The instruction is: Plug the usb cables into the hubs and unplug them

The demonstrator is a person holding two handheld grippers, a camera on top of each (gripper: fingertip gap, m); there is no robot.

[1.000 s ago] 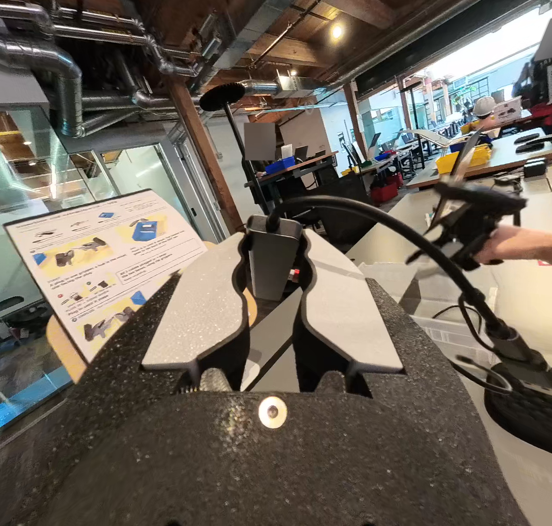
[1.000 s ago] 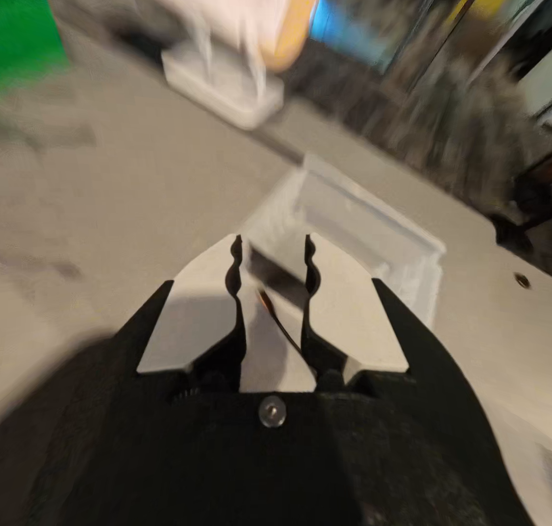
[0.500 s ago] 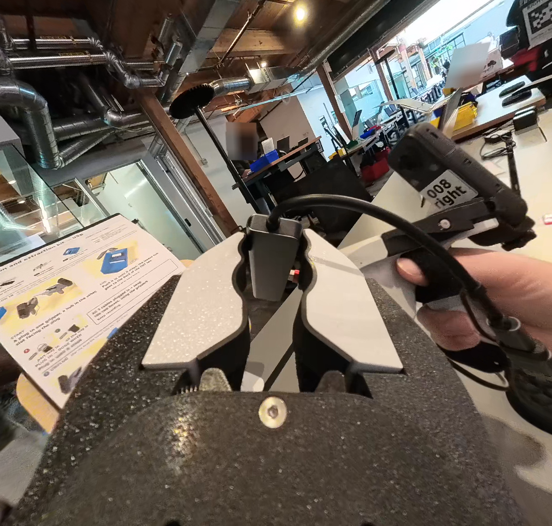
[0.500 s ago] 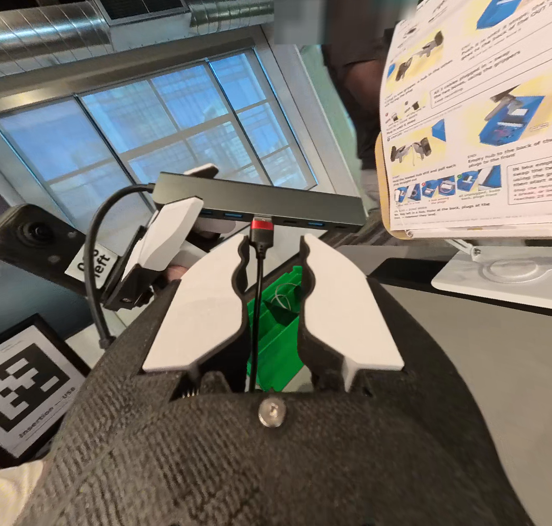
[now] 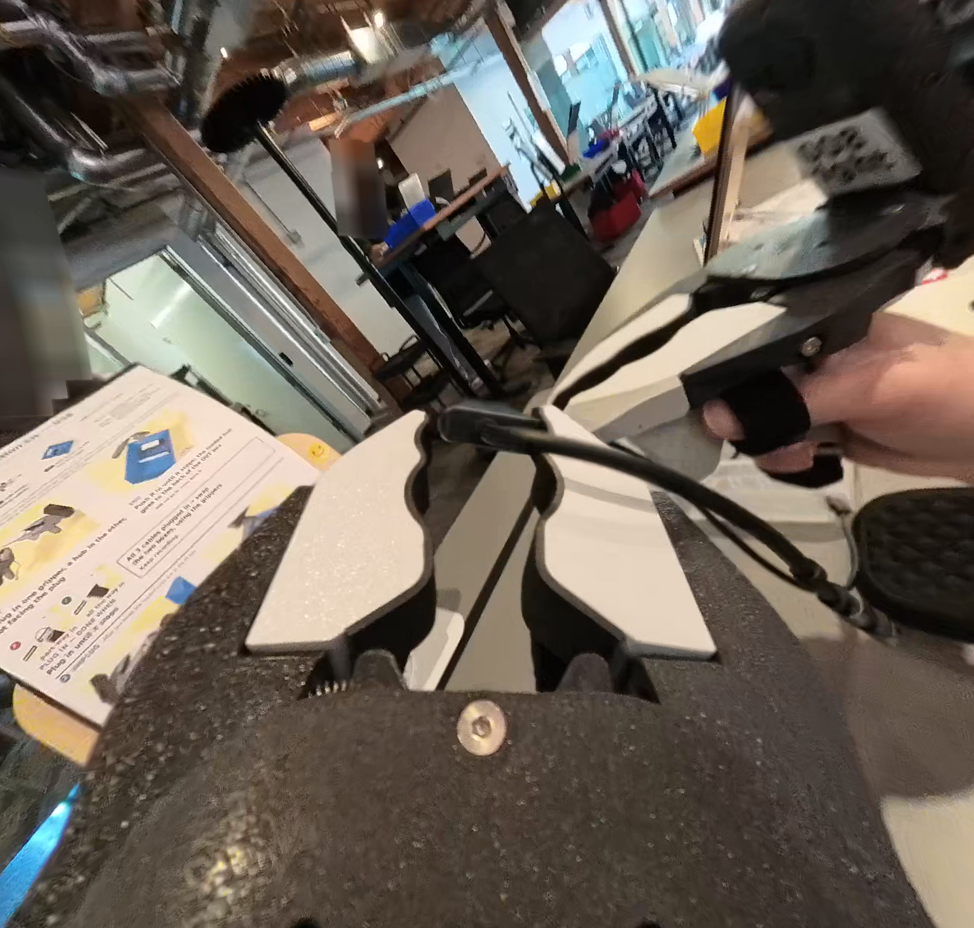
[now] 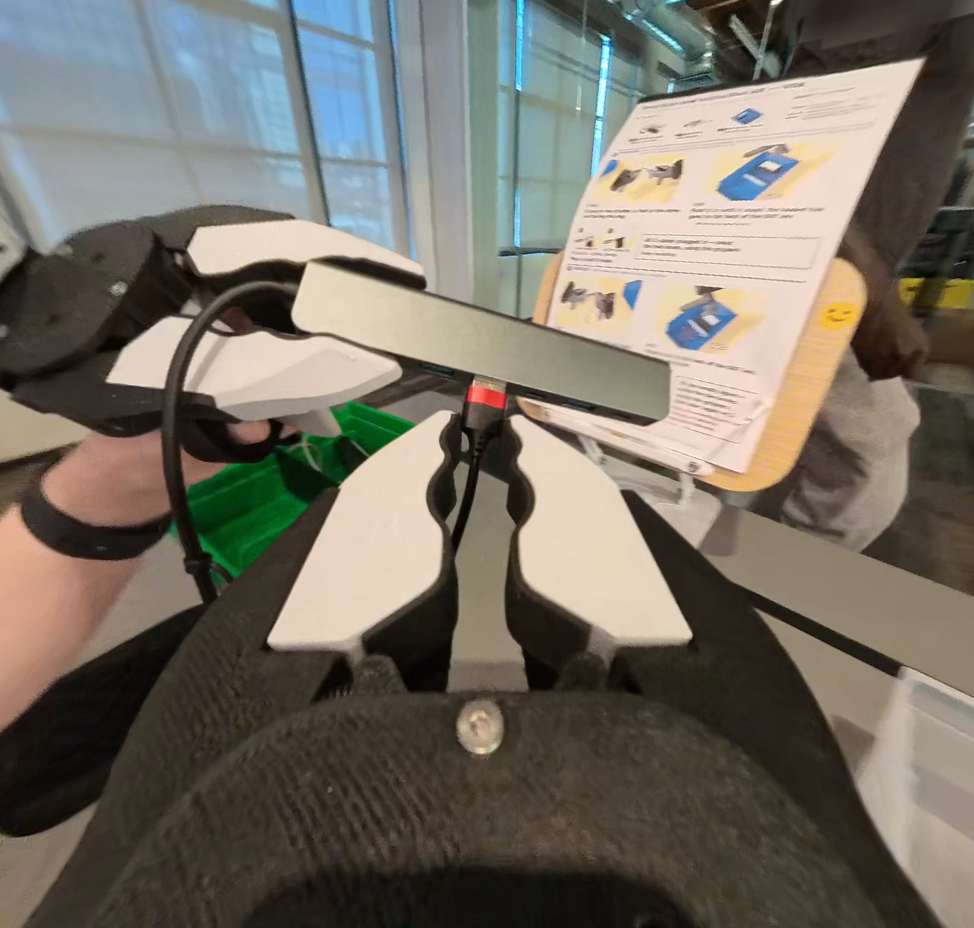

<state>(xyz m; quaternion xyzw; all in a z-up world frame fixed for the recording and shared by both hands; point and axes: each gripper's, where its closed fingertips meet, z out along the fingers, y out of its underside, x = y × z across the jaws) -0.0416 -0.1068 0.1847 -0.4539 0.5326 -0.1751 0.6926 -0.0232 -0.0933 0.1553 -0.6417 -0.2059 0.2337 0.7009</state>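
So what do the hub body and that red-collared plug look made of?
The hub looks like matte grey metal, probably anodised aluminium: flat faces, crisp edges, soft even sheen. The plug has a glossy red collar, metal or plastic, I cannot tell, over a black housing that looks like moulded plastic.

Only the instruction sheet [image 6: 706, 249] on its stand bears printed text.

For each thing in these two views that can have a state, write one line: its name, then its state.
Hub: held in the air by one end, level, most ports empty.
Plug: seated in a hub port.
Left gripper: shut on hub.
Right gripper: shut on plug.
Green bin: open.
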